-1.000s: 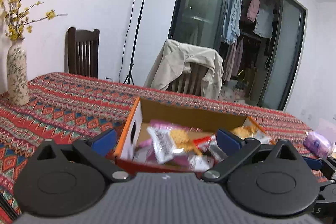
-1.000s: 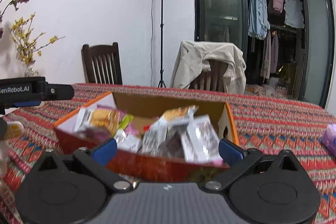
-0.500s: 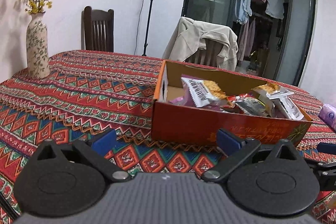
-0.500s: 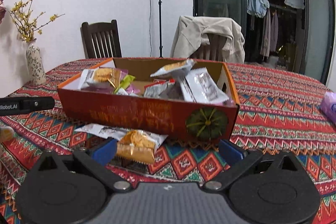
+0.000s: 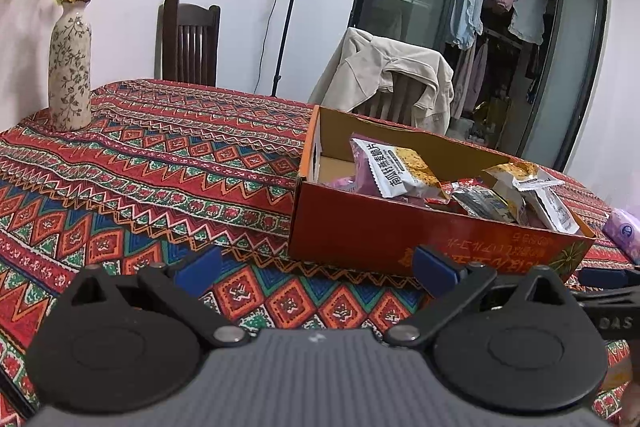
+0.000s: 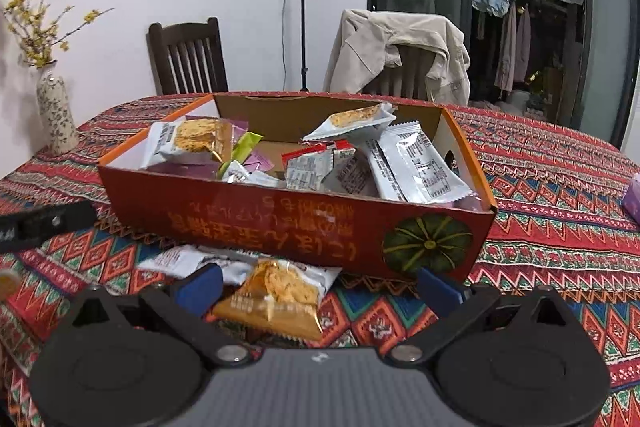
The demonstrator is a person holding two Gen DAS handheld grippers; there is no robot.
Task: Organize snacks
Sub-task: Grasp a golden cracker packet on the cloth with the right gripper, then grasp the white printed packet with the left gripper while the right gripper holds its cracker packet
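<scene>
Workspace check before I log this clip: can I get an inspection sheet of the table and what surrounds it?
Surface: red patterned tablecloth, flat.
Job's things: orange cardboard box full of snack packets; two packets outside it, an orange cracker packet and a white packet.
Clutter: floral ceramic vase; purple tissue pack.
Grippers: left tongs open, empty; right tongs open, astride the cracker packet.
Cables: one down the wall by the light stand.
Surroundings: dark wooden chair; beige jacket over another chair.

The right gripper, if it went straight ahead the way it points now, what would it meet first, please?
Most likely the orange snack packet lying on the tablecloth between the open fingers of the right gripper. Just beyond stands the snack box. Depth is uncertain.
</scene>
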